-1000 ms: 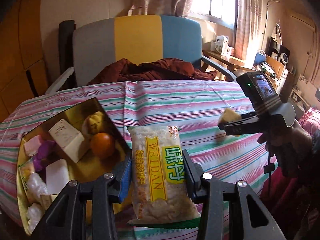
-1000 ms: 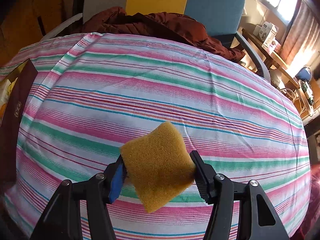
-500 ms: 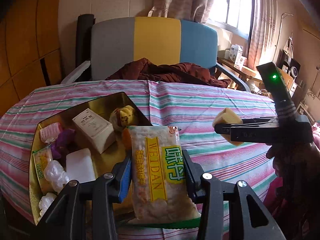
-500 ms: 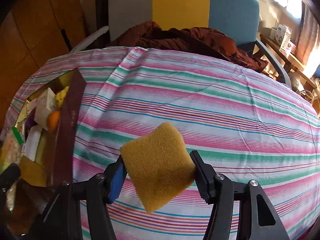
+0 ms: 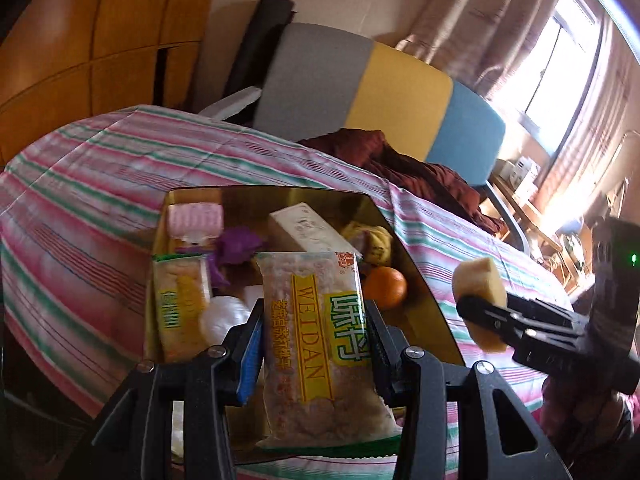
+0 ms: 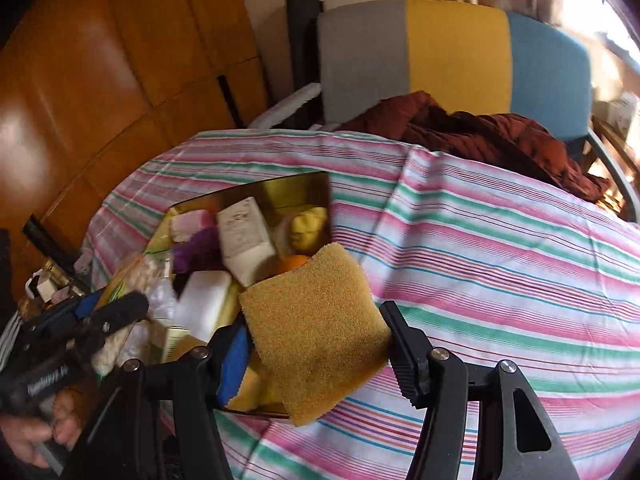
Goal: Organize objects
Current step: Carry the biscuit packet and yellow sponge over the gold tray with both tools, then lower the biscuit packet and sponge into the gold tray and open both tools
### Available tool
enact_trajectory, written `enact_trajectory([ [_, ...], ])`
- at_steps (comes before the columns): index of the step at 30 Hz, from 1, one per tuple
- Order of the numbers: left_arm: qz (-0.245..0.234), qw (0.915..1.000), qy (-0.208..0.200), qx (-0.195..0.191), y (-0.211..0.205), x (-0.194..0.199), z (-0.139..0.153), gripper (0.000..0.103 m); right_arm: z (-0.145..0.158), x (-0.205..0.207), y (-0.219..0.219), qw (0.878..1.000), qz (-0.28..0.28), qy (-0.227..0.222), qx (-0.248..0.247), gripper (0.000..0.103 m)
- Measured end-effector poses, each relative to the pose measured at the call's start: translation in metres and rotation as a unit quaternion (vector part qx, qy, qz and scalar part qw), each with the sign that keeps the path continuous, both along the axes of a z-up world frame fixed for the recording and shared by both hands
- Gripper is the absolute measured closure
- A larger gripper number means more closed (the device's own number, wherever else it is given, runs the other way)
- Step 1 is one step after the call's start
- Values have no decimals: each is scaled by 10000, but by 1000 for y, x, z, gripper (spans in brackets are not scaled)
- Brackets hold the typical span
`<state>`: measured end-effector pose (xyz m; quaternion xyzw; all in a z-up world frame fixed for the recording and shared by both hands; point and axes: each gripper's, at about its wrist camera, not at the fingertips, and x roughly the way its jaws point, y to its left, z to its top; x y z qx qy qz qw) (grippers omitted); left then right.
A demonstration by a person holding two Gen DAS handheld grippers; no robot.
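Mostly packed — gold tray point(image 5: 416, 264) already crowded. Left tool point(image 5: 314, 344) pinching snack packet point(image 5: 320, 356) above it; right tool point(image 6: 316, 344) clamped on sponge point(image 6: 316, 328) alongside — both yet to drop.

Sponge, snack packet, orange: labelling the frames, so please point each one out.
sponge point(image 6: 316, 328), right wrist view, middle of its face.
snack packet point(image 5: 320, 344), left wrist view, printed front.
orange point(image 5: 385, 286), left wrist view, its peel.

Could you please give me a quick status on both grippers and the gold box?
Left gripper shut on snack packet. Right gripper shut on sponge. Both over gold box, already crowded.
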<state>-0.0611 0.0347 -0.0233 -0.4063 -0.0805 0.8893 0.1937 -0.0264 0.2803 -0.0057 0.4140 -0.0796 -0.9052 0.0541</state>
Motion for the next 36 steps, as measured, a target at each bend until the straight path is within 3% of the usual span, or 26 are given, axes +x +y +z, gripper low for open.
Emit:
enact_trajectory([
  [5, 17, 9992, -237, 331, -6, -15, -6, 58, -10, -12, -29, 9997, 233, -89, 51, 41],
  [10, -59, 9993, -212, 292, 13, -31, -7, 58, -18, -22, -40, 9993, 326, -171, -25, 40],
  [16, 5, 9992, -403, -53, 29, -42, -23, 54, -29, -32, -43, 9993, 294, -201, 78, 26],
  [18, 74, 9993, -320, -173, 27, -37, -24, 54, -33, -33, -43, 9994, 249, -229, 91, 20],
  [25, 271, 9980, -23, -569, 20, -21, -17, 54, -37, -26, -43, 9996, 147, -215, 134, 19],
  [36, 453, 9924, 551, -1001, 17, 14, 4, 51, -20, -3, -55, 9983, -41, 138, 564, 7],
])
